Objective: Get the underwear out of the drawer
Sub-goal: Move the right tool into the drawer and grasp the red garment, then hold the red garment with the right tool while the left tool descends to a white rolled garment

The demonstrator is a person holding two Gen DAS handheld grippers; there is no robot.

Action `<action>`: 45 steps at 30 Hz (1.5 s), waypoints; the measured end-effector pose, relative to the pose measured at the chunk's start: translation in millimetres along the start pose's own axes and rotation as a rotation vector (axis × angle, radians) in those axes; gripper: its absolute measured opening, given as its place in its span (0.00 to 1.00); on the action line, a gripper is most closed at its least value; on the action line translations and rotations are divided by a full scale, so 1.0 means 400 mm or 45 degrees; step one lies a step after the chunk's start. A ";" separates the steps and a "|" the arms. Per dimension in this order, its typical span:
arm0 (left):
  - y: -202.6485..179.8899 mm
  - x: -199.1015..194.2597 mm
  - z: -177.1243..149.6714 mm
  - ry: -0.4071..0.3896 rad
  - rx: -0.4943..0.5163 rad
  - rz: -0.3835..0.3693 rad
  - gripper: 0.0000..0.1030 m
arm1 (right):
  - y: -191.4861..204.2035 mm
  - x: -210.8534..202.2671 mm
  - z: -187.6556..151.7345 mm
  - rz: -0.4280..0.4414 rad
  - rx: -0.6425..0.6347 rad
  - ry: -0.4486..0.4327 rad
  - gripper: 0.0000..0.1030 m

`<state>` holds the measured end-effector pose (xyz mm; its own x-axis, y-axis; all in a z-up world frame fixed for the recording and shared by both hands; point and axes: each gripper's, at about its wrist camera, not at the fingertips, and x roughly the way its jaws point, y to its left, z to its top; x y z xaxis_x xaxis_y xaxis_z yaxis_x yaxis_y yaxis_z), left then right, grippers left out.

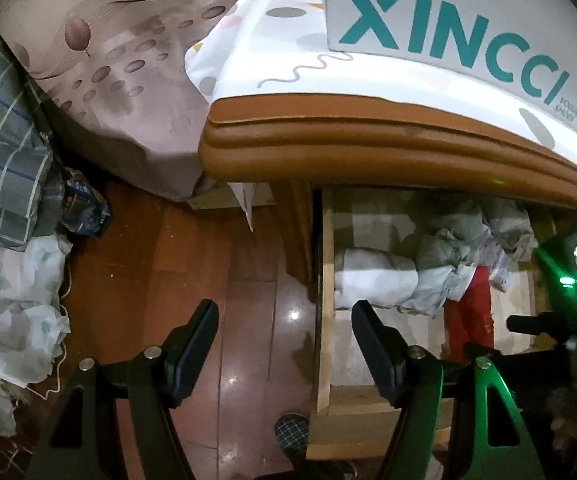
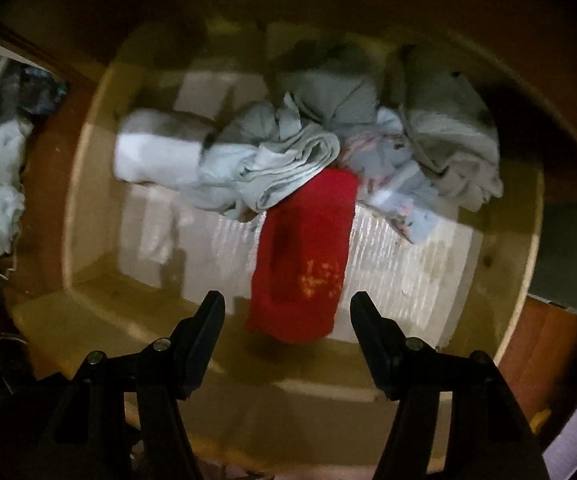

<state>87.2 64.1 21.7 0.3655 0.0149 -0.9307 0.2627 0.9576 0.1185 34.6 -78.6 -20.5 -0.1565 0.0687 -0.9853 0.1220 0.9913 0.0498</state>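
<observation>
An open wooden drawer (image 2: 88, 184) under a brown-edged bed holds folded clothes. Red underwear (image 2: 304, 252) lies flat at the drawer's front middle, partly under a pale grey-blue folded garment (image 2: 272, 172). My right gripper (image 2: 287, 306) is open and empty, above the drawer's front, with the red underwear's near edge between its fingers. In the left wrist view my left gripper (image 1: 286, 316) is open and empty over the floor beside the drawer's left wall (image 1: 324, 300). The red underwear (image 1: 472, 312) shows there inside the drawer, with the right gripper (image 1: 536, 324) over it.
More grey and white clothes (image 2: 448, 136) fill the drawer's back. A white XINCCI box (image 1: 448, 28) sits on the bed above the drawer. Bags and plaid fabric (image 1: 4, 184) are piled on the wooden floor (image 1: 192, 264) at left. A slipper (image 1: 292, 432) is by the drawer front.
</observation>
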 end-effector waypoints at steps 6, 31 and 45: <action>-0.011 0.007 -0.003 0.020 0.017 -0.004 0.69 | 0.010 0.097 0.028 -0.046 -0.007 0.152 0.61; -0.104 0.103 -0.017 0.136 0.175 -0.025 0.69 | -0.161 0.151 -0.002 -0.171 -0.017 0.210 0.42; -0.223 0.174 -0.002 0.181 0.245 -0.149 0.69 | -0.312 0.063 -0.081 -0.112 0.125 0.043 0.40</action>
<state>88.7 -20.0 -54.1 0.1969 -0.0395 -0.9796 0.4659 0.8829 0.0580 -16.3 -196.8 -46.3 -0.2037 -0.0127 -0.9789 0.2011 0.9780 -0.0545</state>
